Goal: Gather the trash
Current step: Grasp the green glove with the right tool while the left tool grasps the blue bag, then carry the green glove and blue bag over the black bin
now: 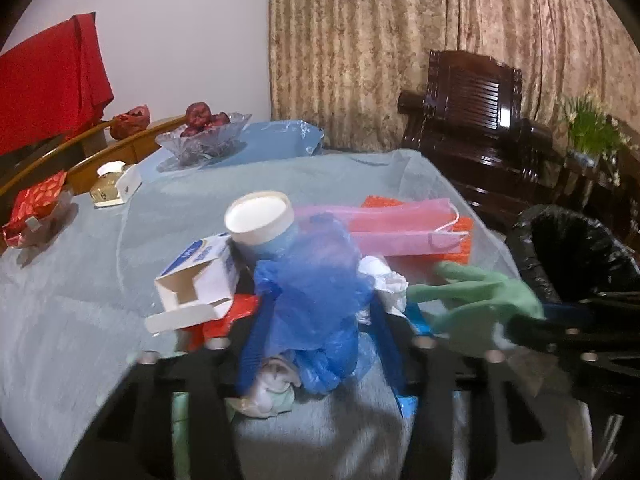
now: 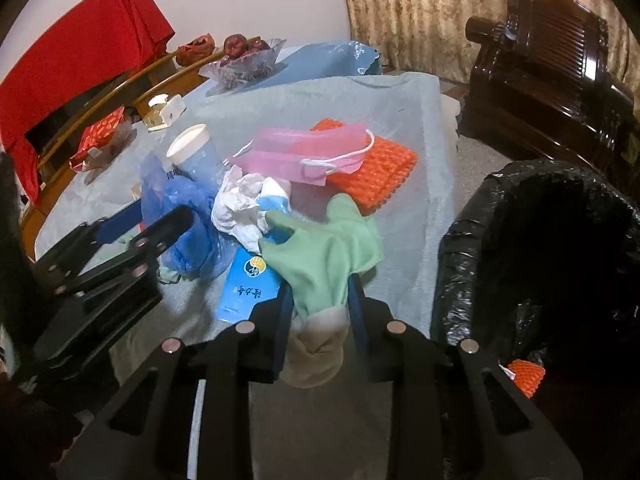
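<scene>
A pile of trash lies on the grey-blue tablecloth (image 1: 80,280). My left gripper (image 1: 316,320) is closed around a crumpled blue plastic bag (image 1: 316,300); it shows in the right wrist view (image 2: 184,224) too. My right gripper (image 2: 320,300) is shut on a green glove (image 2: 324,252), also seen in the left wrist view (image 1: 472,300), beside the black-lined trash bin (image 2: 540,248). The pile also holds a paper cup (image 1: 260,220), a white-blue box (image 1: 196,284), pink masks (image 2: 308,152), orange foam netting (image 2: 376,168), crumpled tissue (image 2: 240,204) and a blue packet (image 2: 248,284).
A glass fruit bowl (image 1: 204,140), a tissue box (image 1: 116,184) and a red packet (image 1: 36,204) sit at the table's far side. A dark wooden chair (image 1: 472,120) stands behind the bin. An orange netting piece (image 2: 524,376) lies inside the bin.
</scene>
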